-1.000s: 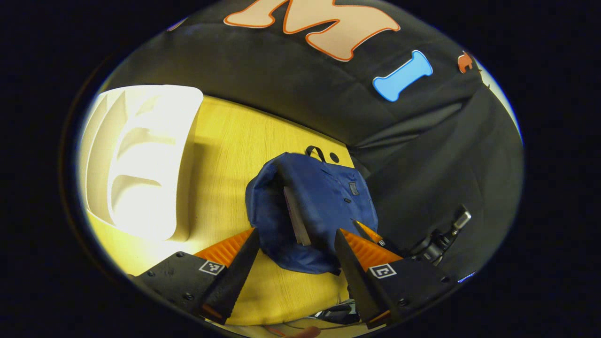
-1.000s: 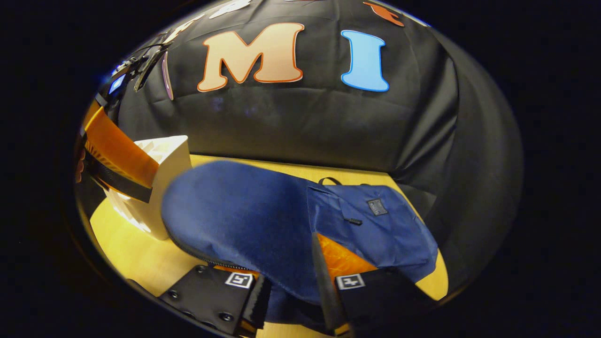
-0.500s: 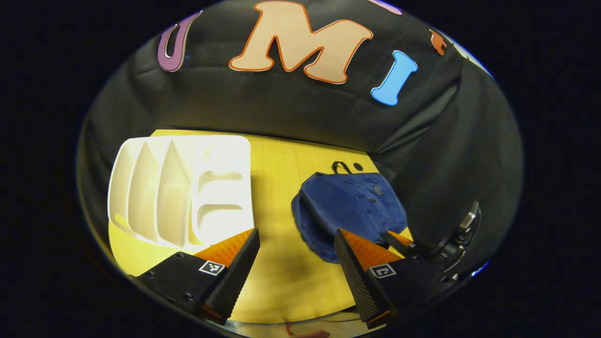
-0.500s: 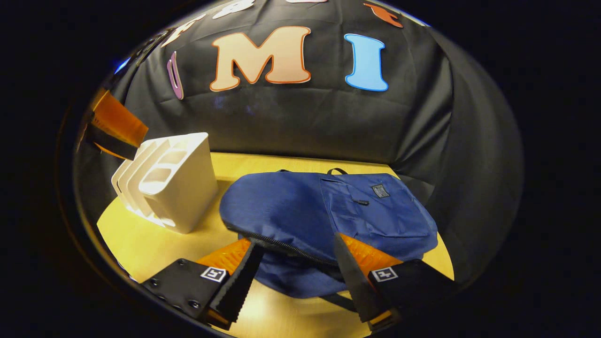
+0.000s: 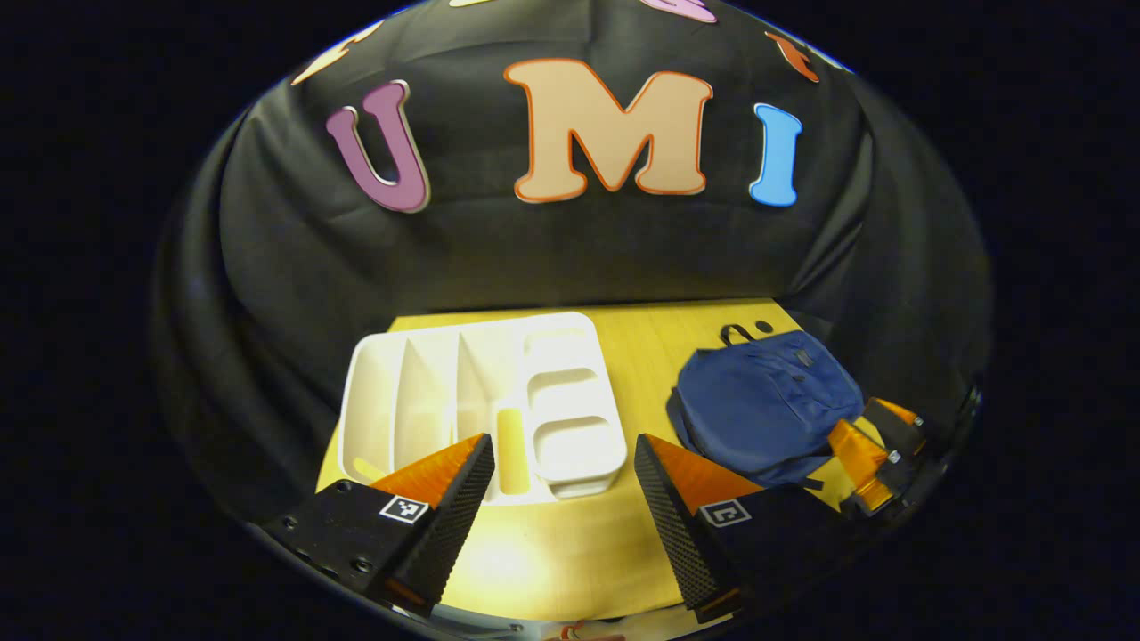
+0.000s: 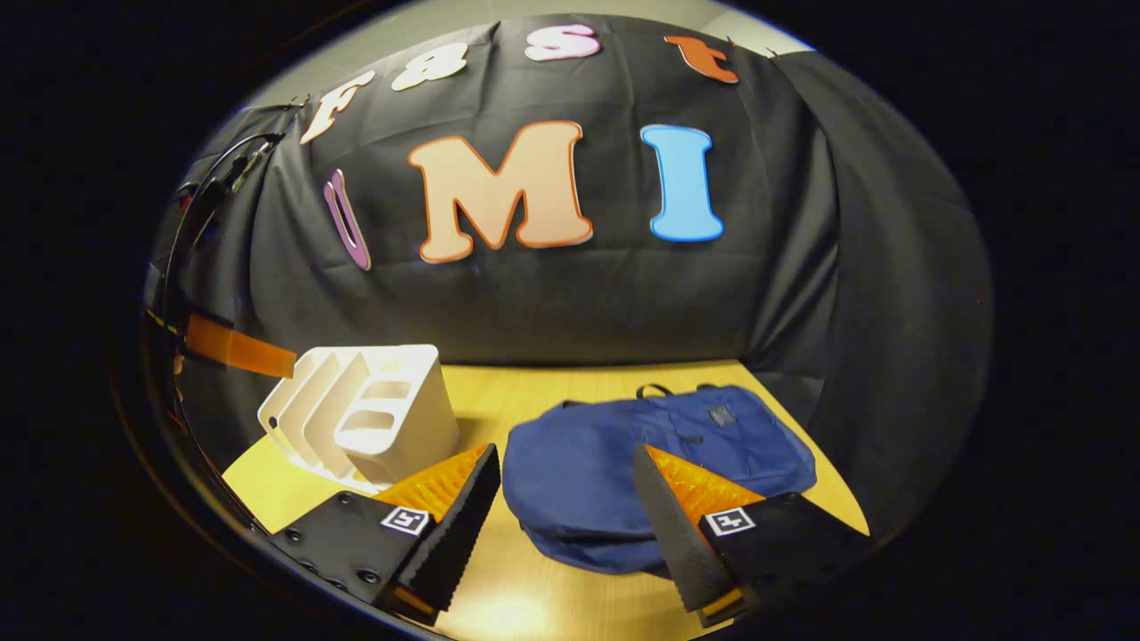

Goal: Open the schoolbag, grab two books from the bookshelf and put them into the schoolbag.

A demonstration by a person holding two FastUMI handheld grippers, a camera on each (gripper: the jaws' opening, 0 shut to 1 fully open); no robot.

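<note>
The blue schoolbag (image 6: 623,454) lies flat on the yellow table, its flap down and its black handle toward the wall. In the left gripper view the schoolbag (image 5: 766,401) is at the right. The white bookshelf (image 5: 481,401) stands left of the bag, just beyond my left gripper (image 5: 563,472), which is open and holds nothing. My right gripper (image 6: 565,481) is open too and hovers in front of the bag, apart from it. That right gripper (image 5: 877,450) also appears at the bag's near right corner. The bookshelf (image 6: 374,418) is at the left in the right gripper view.
The yellow wooden table (image 6: 499,614) reaches back to the black cloth wall. An orange finger of the left gripper (image 6: 236,352) pokes in at the far left of the right gripper view, beside the bookshelf. Bare table (image 5: 570,552) lies in front of both grippers.
The right gripper let go of the lifted bag flap, which dropped flat over the book. Both grippers drew back and up from the bag; the left one swung toward the bookshelf.
</note>
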